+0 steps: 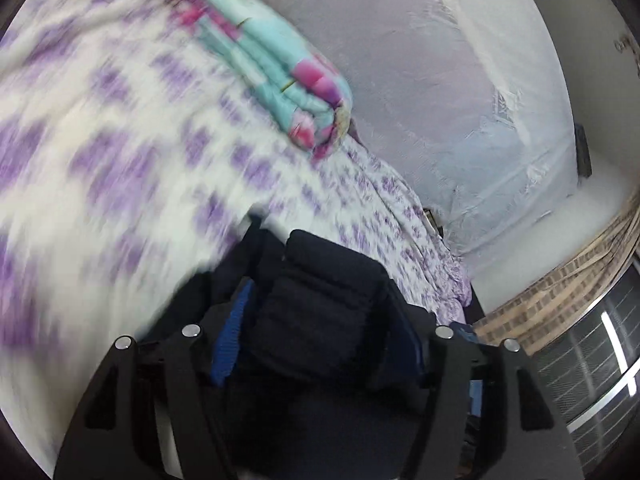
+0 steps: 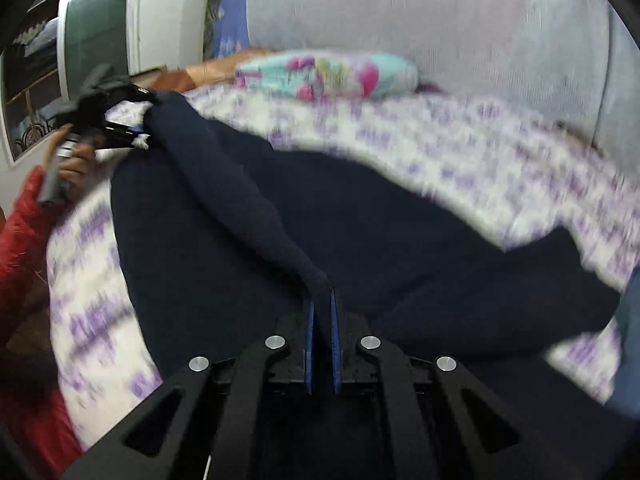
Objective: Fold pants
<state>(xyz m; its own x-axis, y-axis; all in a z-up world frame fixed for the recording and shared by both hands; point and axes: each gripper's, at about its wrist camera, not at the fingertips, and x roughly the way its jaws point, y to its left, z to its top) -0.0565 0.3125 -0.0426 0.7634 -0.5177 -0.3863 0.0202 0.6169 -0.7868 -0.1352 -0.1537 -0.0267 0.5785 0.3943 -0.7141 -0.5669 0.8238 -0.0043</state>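
Observation:
Dark navy pants [image 2: 400, 220] lie spread on a white bed sheet with purple print [image 2: 500, 148]. My right gripper [image 2: 322, 300] is shut on a raised fold of the pants, its blue pads [image 2: 335, 340] nearly together. A taut ridge of cloth runs from it up left to my left gripper [image 2: 136, 124], held by a hand [image 2: 76, 164] in a red sleeve. In the left wrist view a thick bunch of the pants [image 1: 332, 264] fills the gap of the left gripper [image 1: 326, 320], pressed between its blue pads [image 1: 236, 332].
A folded teal and pink blanket [image 1: 280, 68] [image 2: 328, 72] lies at the far side of the bed, against a pale grey wall [image 2: 440, 20]. An orange pillow [image 2: 216, 68] sits beside it. A window [image 2: 96, 28] is off the bed's left end.

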